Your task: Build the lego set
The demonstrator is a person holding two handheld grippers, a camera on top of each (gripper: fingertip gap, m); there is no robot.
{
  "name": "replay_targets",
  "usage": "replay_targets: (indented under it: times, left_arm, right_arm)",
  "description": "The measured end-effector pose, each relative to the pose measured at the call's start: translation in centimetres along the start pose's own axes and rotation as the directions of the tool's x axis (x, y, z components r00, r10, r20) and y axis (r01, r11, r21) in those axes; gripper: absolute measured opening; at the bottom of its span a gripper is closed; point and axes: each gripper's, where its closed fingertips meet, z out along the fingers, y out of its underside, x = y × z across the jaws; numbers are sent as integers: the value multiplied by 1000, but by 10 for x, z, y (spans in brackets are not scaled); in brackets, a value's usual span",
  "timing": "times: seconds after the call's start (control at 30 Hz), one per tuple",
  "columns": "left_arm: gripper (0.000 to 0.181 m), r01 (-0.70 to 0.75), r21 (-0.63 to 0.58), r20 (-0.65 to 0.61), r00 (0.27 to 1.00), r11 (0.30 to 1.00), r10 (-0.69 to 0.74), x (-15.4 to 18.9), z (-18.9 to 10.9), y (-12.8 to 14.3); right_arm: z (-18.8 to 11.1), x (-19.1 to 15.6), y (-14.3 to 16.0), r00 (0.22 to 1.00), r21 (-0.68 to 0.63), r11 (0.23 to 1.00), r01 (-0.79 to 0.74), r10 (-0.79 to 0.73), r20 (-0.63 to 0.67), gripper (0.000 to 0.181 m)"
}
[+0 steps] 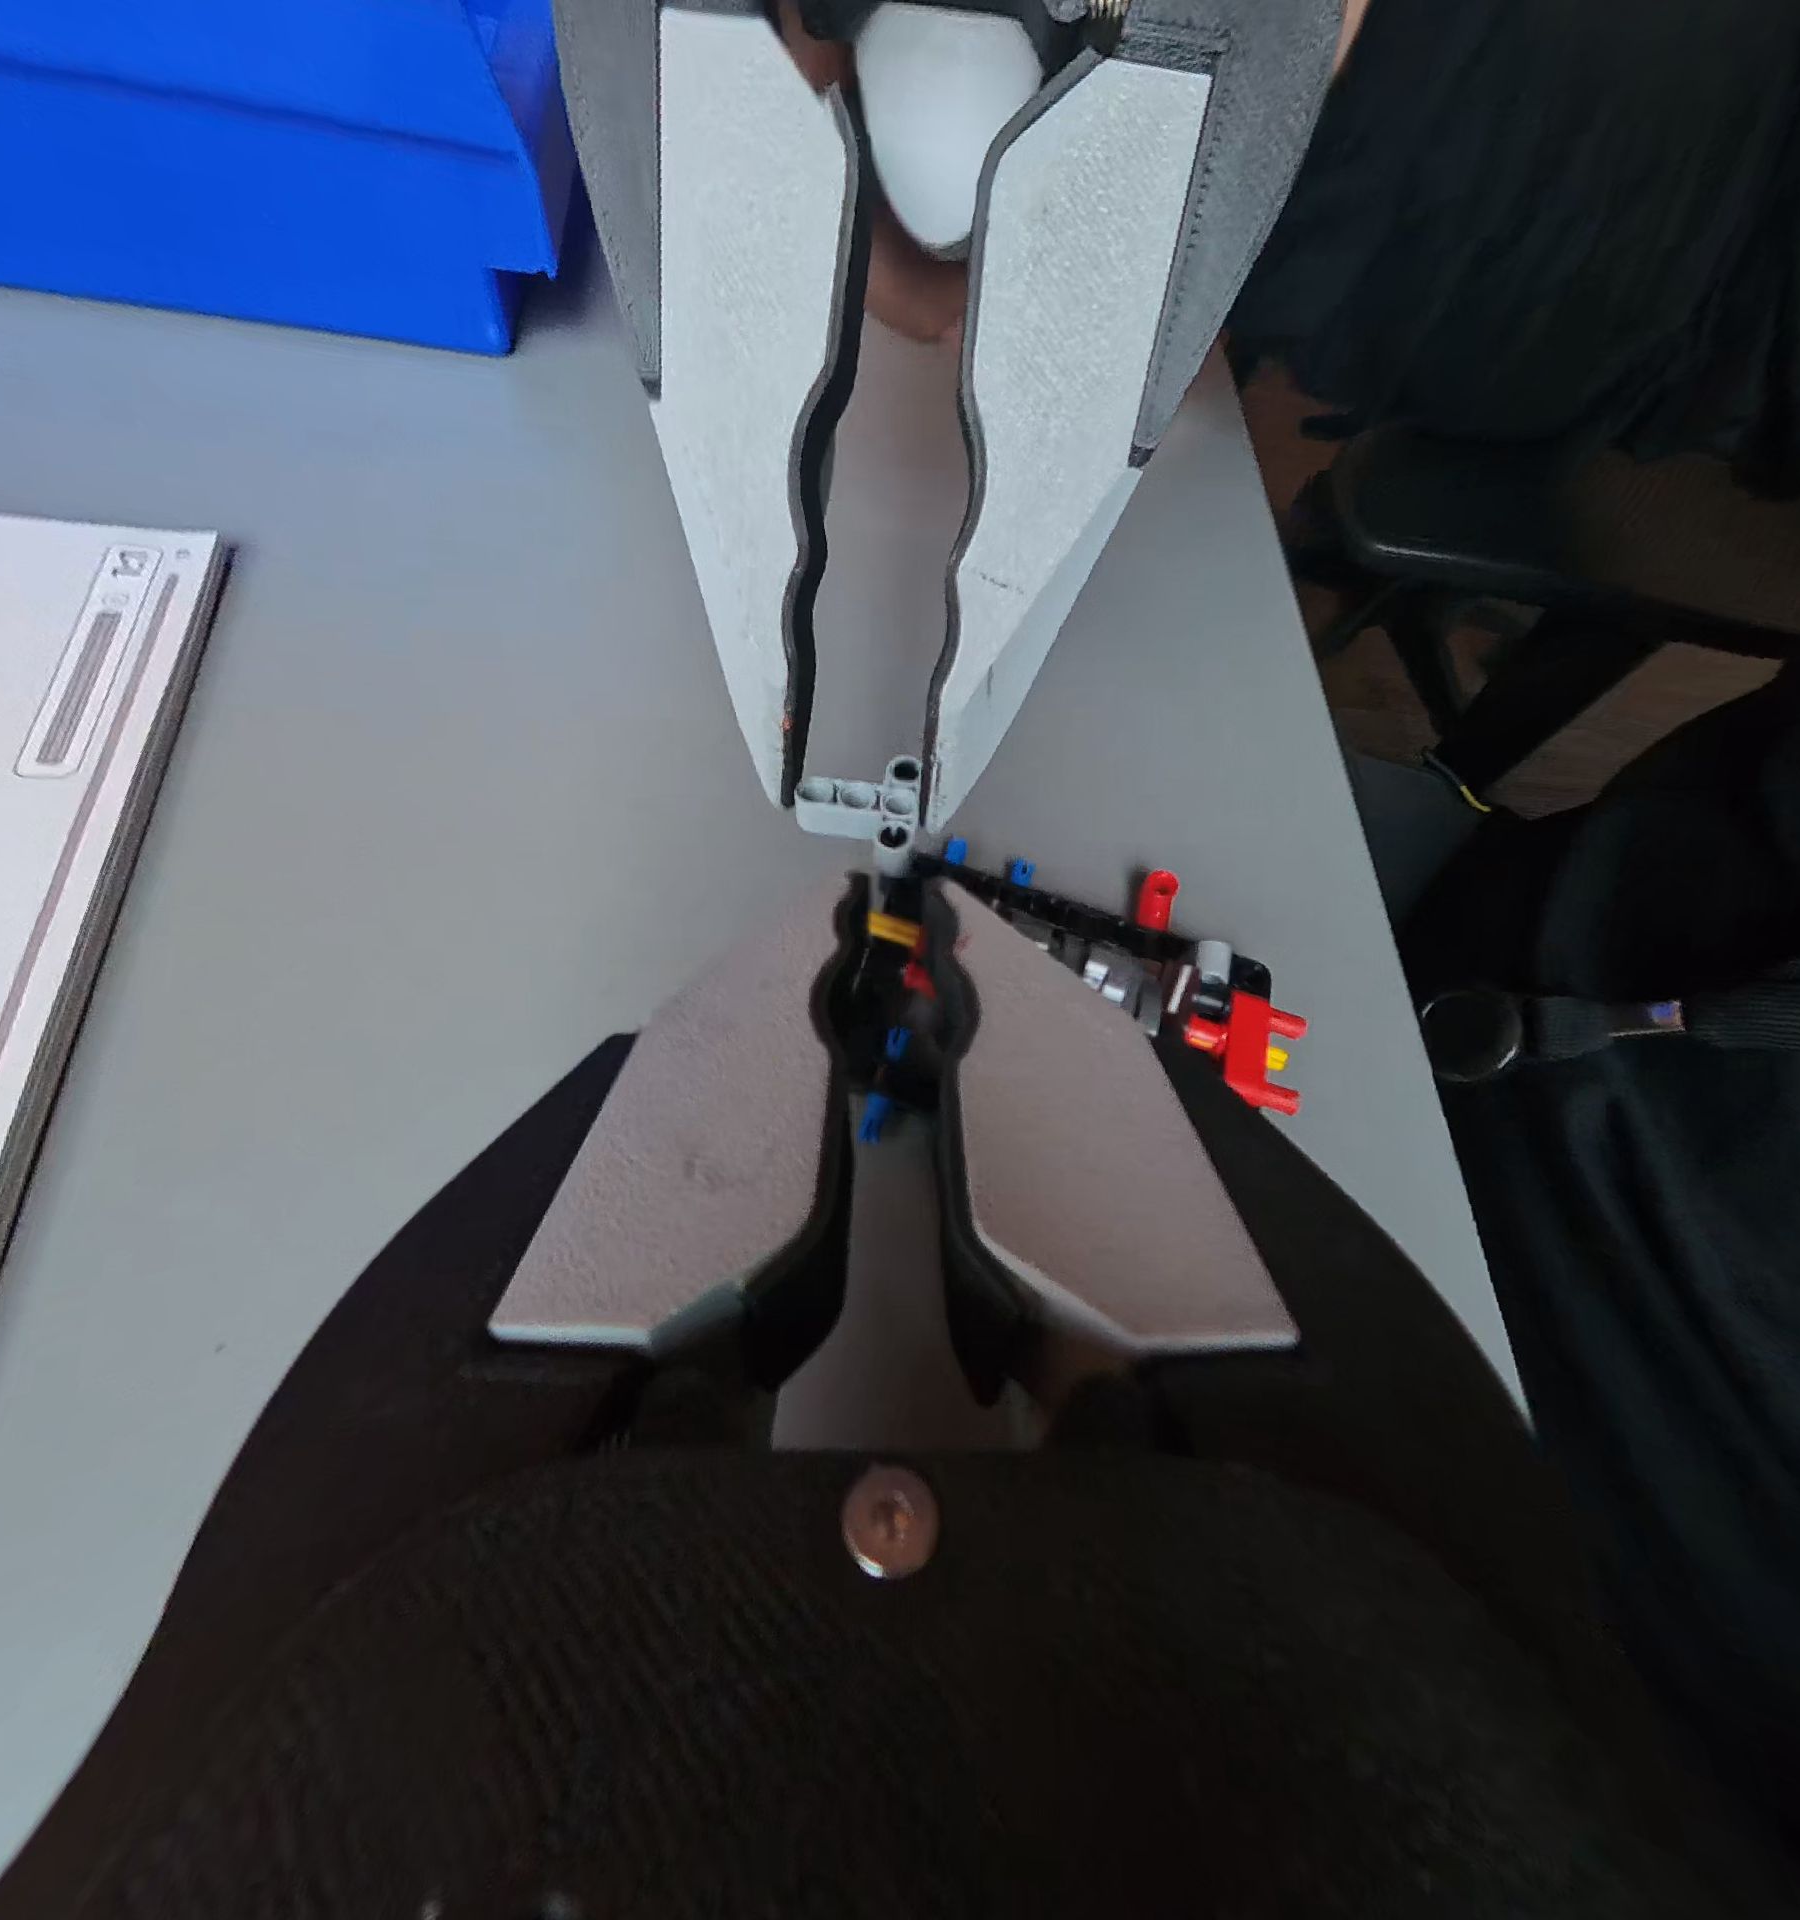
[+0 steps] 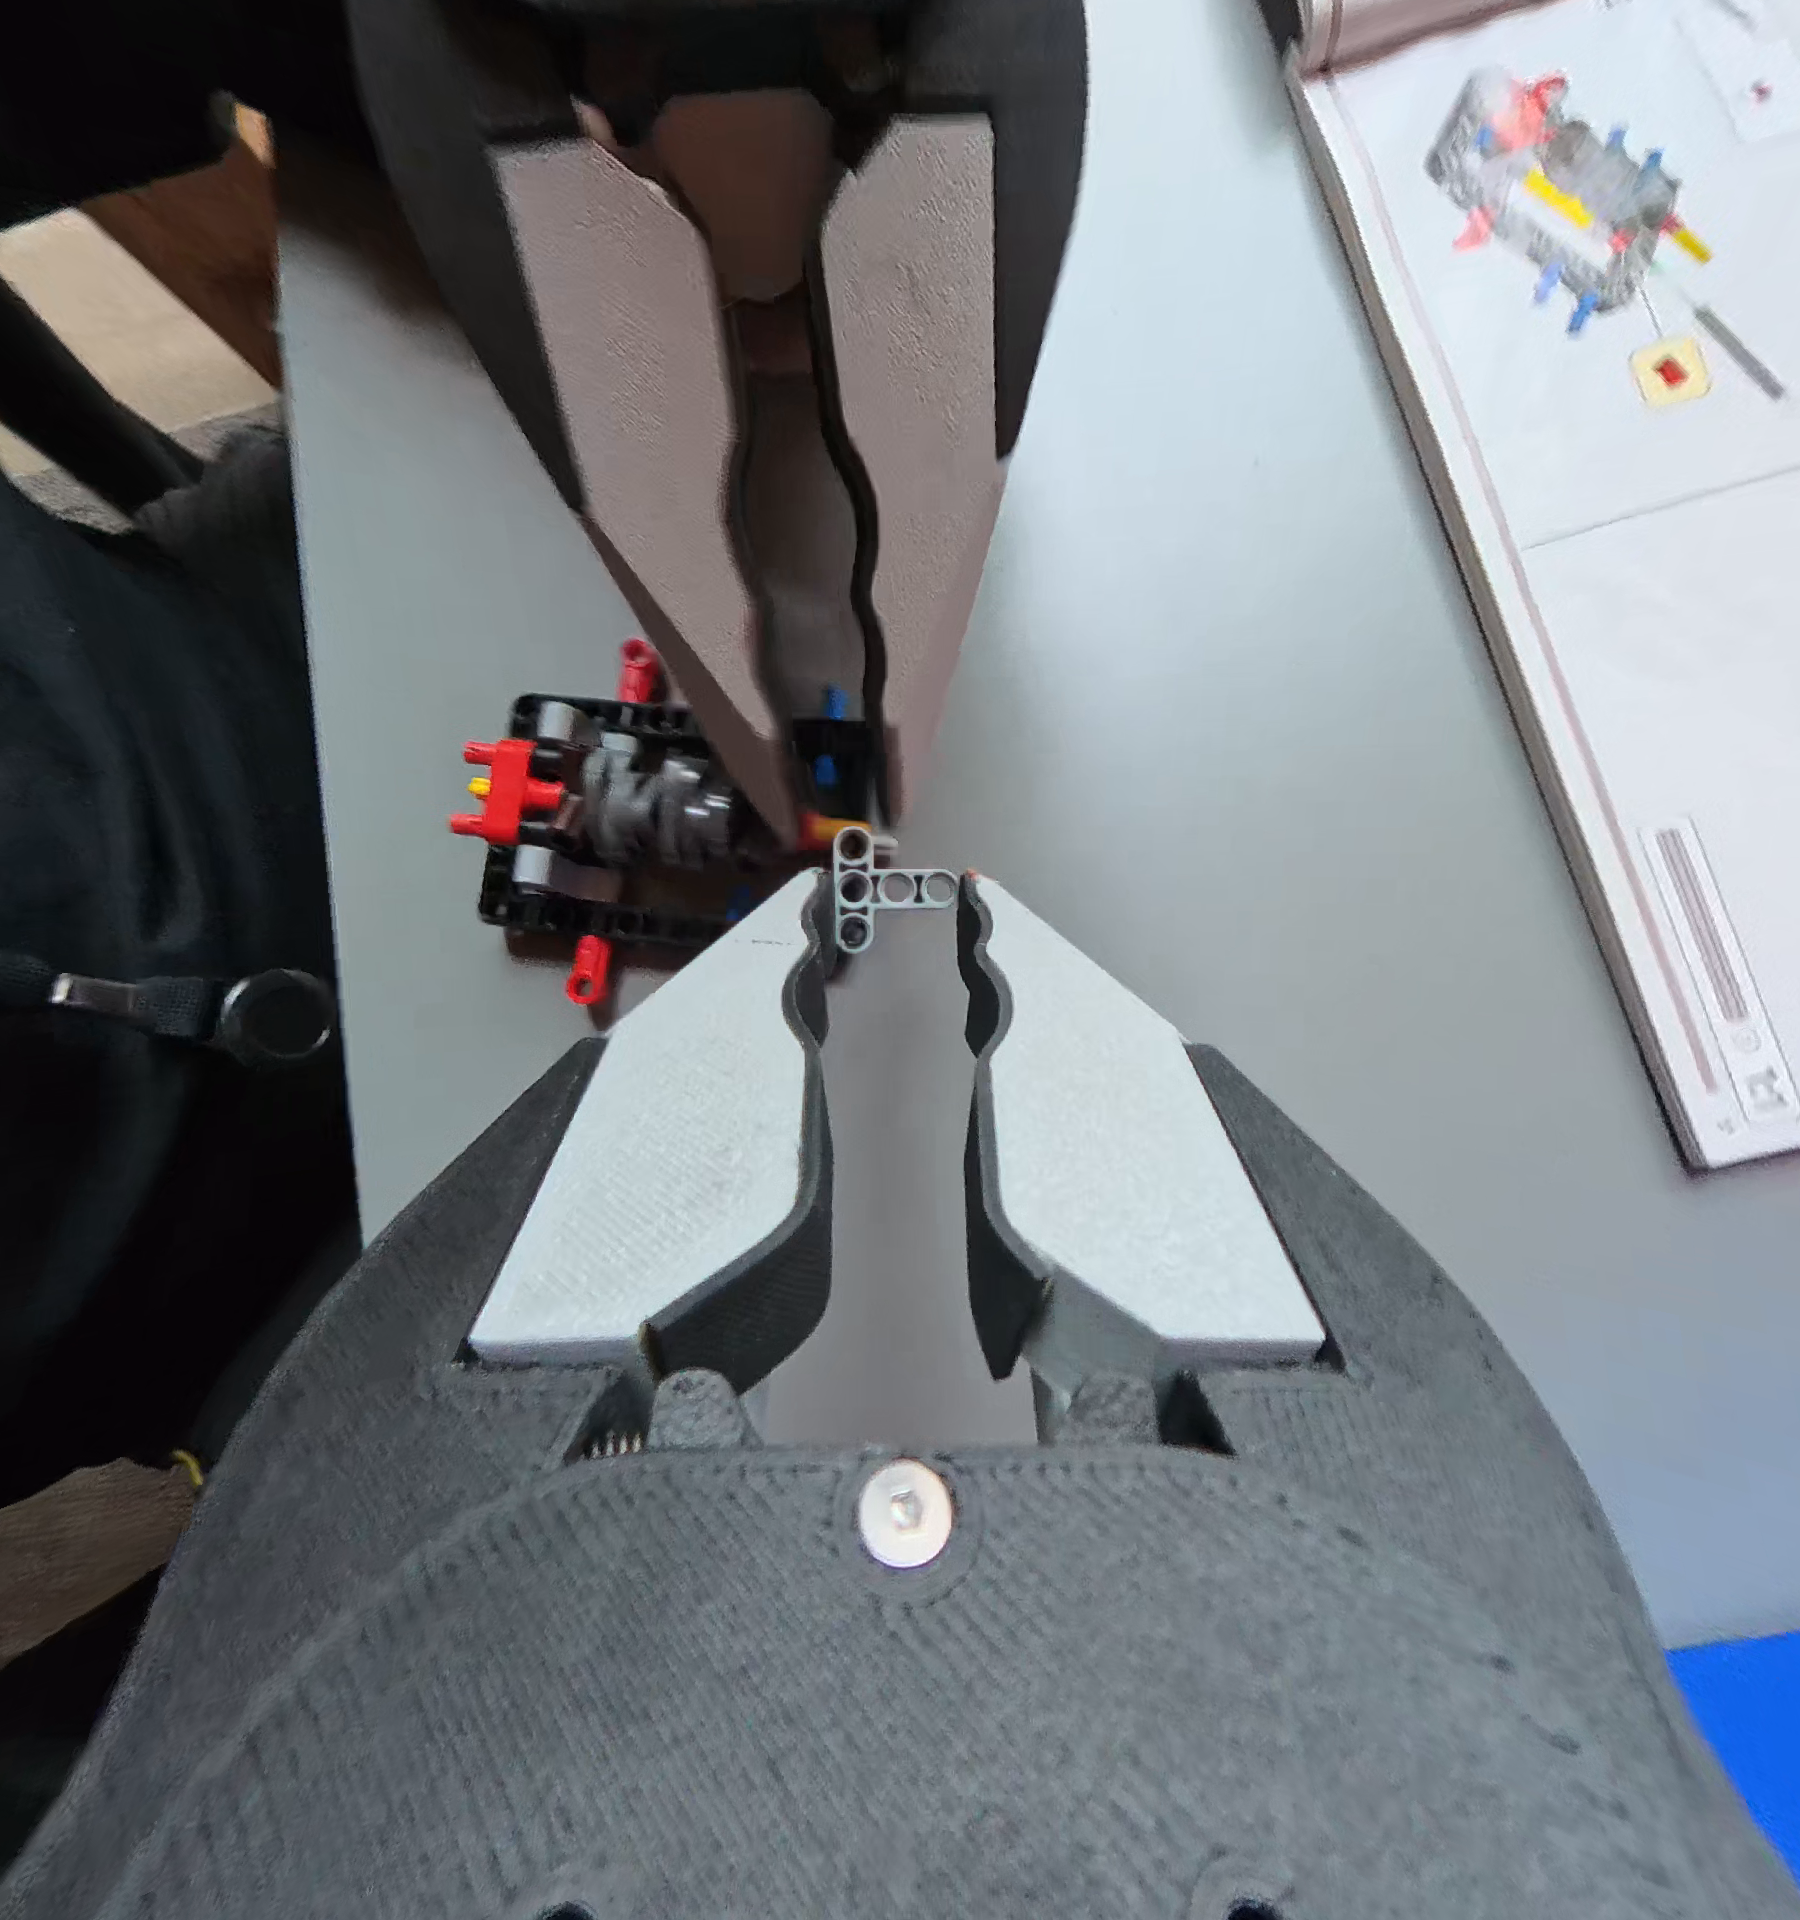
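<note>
In the left wrist view, the left claw (image 1: 891,935) is clamped on the near end of the black lego frame with red, blue and yellow pins (image 1: 1114,945), which stretches away to the right above the pale grey counter (image 1: 408,987). The right claw (image 1: 860,800) reaches in from the top, pinching a light grey T-shaped lego beam with round holes (image 1: 860,802) whose stem end meets a grey connector at the frame's held end.

In the right wrist view, the same beam (image 2: 880,888) is pinched between the right claw's (image 2: 891,904) tips, its top hole against the frame (image 2: 605,821) where the left claw (image 2: 839,810) grips. The open white instruction booklet (image 2: 1623,520) lies to the right.

The step looks like seating the beam onto the frame's pin. To do it well, the hole and pin should line up squarely, the left claw bracing while the right pushes straight along the pin; a skewed push could twist the beam out of its shallow pinch.
</note>
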Motion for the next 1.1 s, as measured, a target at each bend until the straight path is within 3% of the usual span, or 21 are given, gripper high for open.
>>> replay_targets:
  times: [0.07,0.27,0.43,0.63,0.9,1.1]
  left_arm:
    - [28,22,-14,22,1000,1000,-21,-5,-7,3]
    - [55,-54,-74,101,993,996,61,5,-35,14]
    - [81,-35,-141,63,997,989,45,19,-32,41]
    - [91,-50,-175,37,998,983,57,25,-24,53]
    - [93,-92,-197,63,992,976,106,23,-23,56]
    - [92,-95,-190,69,992,977,110,24,-21,55]
  right_arm:
    - [0,9,8,999,-34,999,-41,40,-35,20]
    - [-3,0,11,995,-54,993,-101,100,-29,20]
    - [3,-5,8,994,-90,990,-113,111,-23,20]
    - [10,-4,8,993,-115,986,-119,116,-32,20]
    - [15,-1,11,990,-145,980,-134,128,-52,20]
    - [15,-1,10,993,-152,987,-51,35,-109,20]
